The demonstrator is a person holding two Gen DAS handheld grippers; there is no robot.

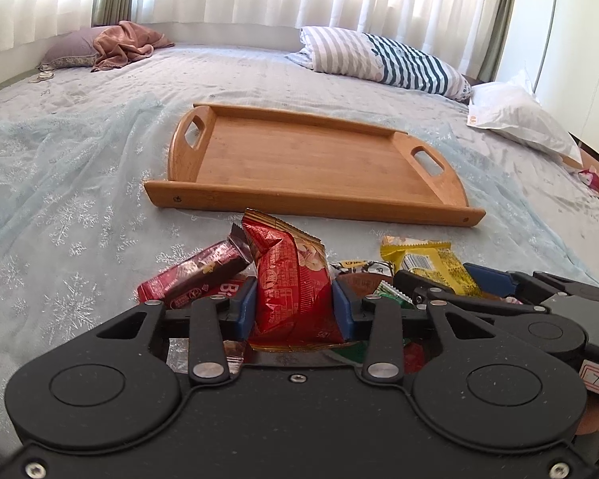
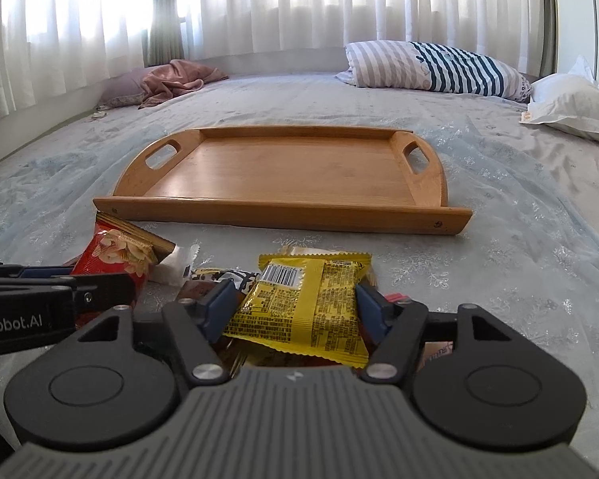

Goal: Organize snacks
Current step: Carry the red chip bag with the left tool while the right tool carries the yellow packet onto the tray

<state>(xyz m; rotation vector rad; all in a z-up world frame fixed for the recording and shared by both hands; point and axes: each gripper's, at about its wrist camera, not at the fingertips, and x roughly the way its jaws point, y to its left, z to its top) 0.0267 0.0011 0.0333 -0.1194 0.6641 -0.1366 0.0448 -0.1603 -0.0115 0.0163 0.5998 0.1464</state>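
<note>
An empty wooden tray (image 1: 299, 159) with two handles lies on the bed ahead; it also shows in the right wrist view (image 2: 283, 171). In front of it is a pile of snack packets. My left gripper (image 1: 295, 303) is shut on a red snack packet (image 1: 291, 279), which stands upright between the blue pads. A dark red bar (image 1: 195, 275) lies to its left. My right gripper (image 2: 295, 303) is shut on a yellow snack packet (image 2: 303, 303). The yellow packet (image 1: 431, 263) and right gripper show at the right of the left wrist view. The red packet (image 2: 119, 255) shows at the left of the right wrist view.
The bed has a pale blue snowflake cover (image 1: 80, 207). A striped pillow (image 1: 383, 60), a white pillow (image 1: 519, 119) and a pink blanket on a purple pillow (image 1: 119, 46) lie at the far side. White curtains hang behind. More packets (image 2: 219, 279) lie under the grippers.
</note>
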